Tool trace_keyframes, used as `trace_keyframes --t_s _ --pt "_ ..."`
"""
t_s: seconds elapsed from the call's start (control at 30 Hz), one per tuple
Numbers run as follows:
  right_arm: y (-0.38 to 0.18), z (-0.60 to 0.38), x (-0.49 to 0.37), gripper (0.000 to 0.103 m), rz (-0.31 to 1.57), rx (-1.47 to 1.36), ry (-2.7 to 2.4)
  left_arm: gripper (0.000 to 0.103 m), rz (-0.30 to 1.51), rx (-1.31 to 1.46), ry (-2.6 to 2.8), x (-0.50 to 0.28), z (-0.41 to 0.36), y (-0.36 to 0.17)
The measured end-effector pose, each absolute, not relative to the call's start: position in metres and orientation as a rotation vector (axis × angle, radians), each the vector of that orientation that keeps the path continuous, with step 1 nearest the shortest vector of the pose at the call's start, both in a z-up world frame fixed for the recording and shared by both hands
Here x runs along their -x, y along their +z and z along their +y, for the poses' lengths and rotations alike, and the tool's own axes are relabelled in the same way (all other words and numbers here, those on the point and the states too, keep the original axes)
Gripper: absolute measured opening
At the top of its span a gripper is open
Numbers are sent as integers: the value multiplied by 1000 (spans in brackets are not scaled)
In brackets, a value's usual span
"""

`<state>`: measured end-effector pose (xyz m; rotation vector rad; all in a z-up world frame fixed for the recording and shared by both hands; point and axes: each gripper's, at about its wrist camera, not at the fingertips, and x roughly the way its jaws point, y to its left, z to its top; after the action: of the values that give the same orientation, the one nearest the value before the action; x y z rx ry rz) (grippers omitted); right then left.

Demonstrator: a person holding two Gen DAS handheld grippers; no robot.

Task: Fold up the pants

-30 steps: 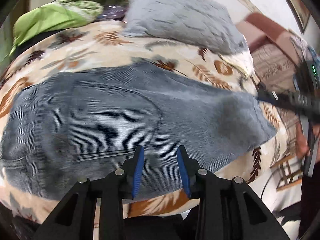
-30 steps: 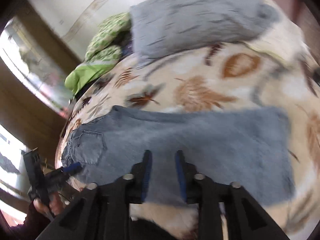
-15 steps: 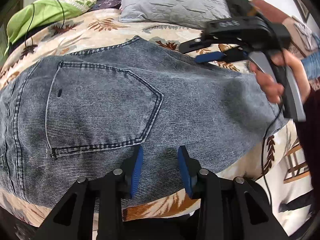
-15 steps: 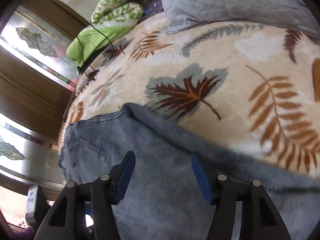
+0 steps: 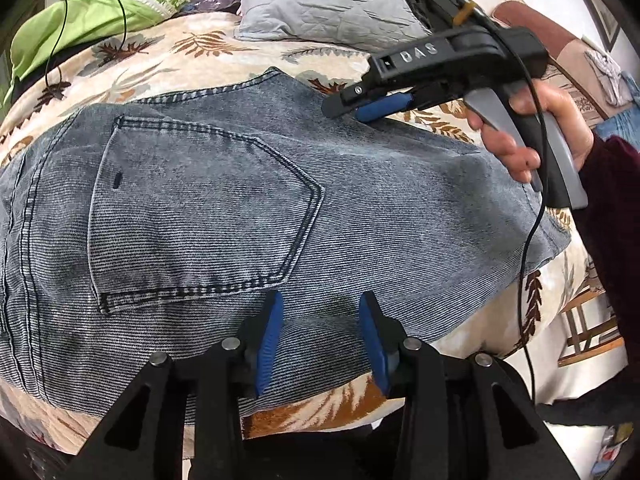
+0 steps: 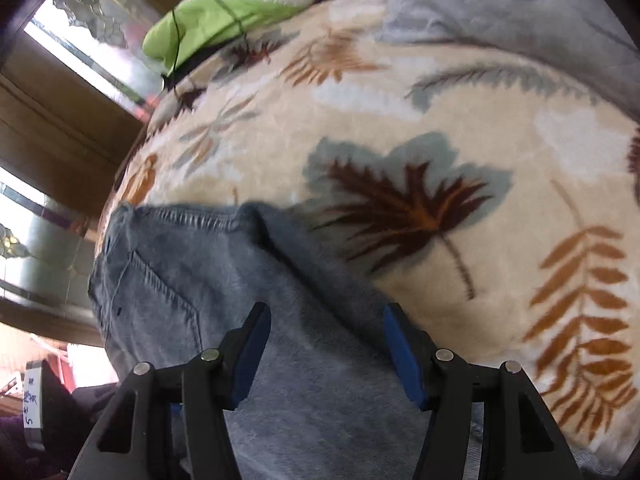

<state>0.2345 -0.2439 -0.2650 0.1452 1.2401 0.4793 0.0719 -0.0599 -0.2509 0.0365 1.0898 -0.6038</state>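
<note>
Faded grey-blue denim pants (image 5: 248, 216), spread flat on leaf-patterned cream blanket (image 6: 400, 120), back pocket upward. Left gripper (image 5: 320, 330) low over near edge, jaws opening, nothing pinched between blue pads. Right gripper (image 6: 326, 344), gapped wide, above far edge, no cloth held. Grey quilted pillow (image 5: 332, 12) beyond.

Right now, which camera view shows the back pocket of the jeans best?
The left wrist view. There the back pocket lies sharp and whole, with all its stitching, just beyond the left gripper. The right wrist view shows the pocket only small, blurred and slanted, at the left side of the jeans.
</note>
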Motion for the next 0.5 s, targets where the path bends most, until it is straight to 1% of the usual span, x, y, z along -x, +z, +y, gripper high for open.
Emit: trace_keyframes --t_s 0.13,0.27,0.3,0.37,0.4,0.43,0.47,0.5 --pt "-257 -236 -225 62 1211 -121 525 40 1094 -29 -603 -77 -58 -252" --pt "-272 -237 -233 61 1258 -118 492 40 1093 -39 -601 -75 -58 -251" --pt "-274 -236 -234 60 1264 -112 492 40 1095 -35 -603 -75 -58 -251" --pt "-274 -232 -232 50 1261 -63 488 40 1099 -27 -605 -73 -58 -250" --pt "-273 -232 -229 33 1261 -34 489 40 1100 -28 -603 -73 -58 -250" --pt "-272 -230 -227 21 1259 4 478 40 1101 -32 -601 -73 -58 -250" --pt "-270 -225 -226 15 1257 43 474 40 1102 -36 -599 -73 -58 -250" --pt "-267 -223 -225 5 1251 74 472 40 1103 -38 -598 -72 -58 -249"
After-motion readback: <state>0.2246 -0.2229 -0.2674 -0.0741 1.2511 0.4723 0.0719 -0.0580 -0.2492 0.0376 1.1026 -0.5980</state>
